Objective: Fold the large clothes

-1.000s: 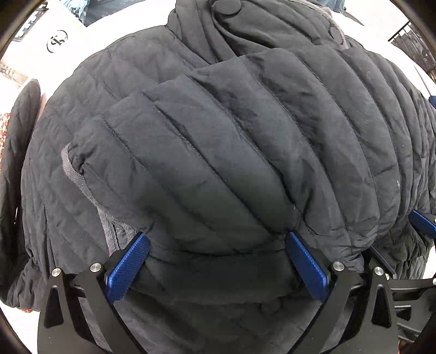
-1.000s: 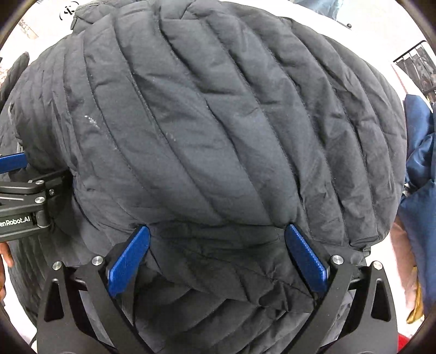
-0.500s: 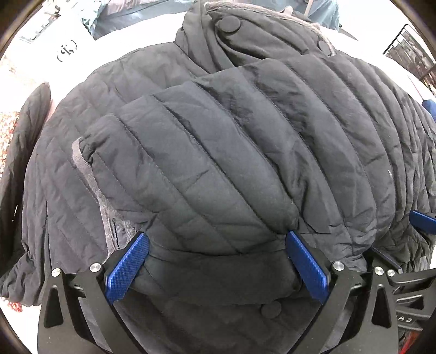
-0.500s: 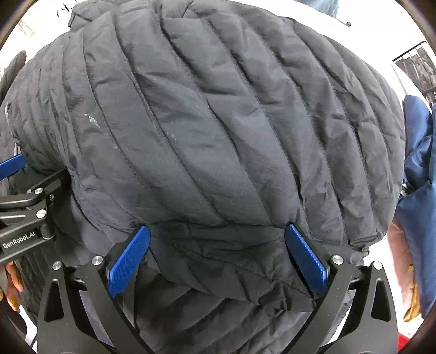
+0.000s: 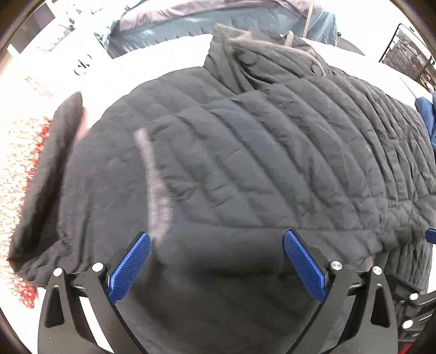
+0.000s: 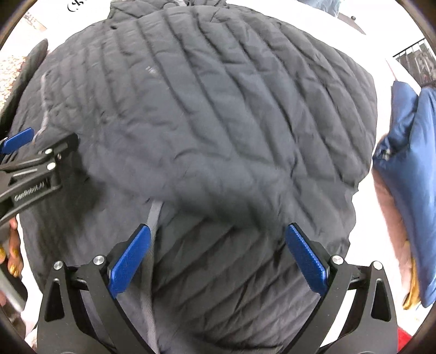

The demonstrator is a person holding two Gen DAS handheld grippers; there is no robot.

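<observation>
A large dark grey quilted jacket (image 5: pixel 245 163) lies on a white surface, its lower part folded up over its body, collar (image 5: pixel 253 62) at the far end. It fills the right wrist view (image 6: pixel 218 122) too. My left gripper (image 5: pixel 216 261) is open above the near folded edge, with nothing between its blue pads. My right gripper (image 6: pixel 216 256) is open above the jacket's near right part, next to a grey zipper strip (image 6: pixel 152 245). The left gripper's body shows at the left of the right wrist view (image 6: pixel 35 168).
A blue garment (image 6: pixel 408 177) lies to the right of the jacket. A teal blue garment (image 5: pixel 218 21) lies beyond the collar. A dark sleeve (image 5: pixel 51 163) hangs off the left side over a red patterned floor (image 5: pixel 21 163). A wire rack (image 5: pixel 408 57) stands far right.
Both grippers have pulled back and up from the jacket. The folded part they were pressed against now lies further away and flatter; more of the surface and collar is in view.
</observation>
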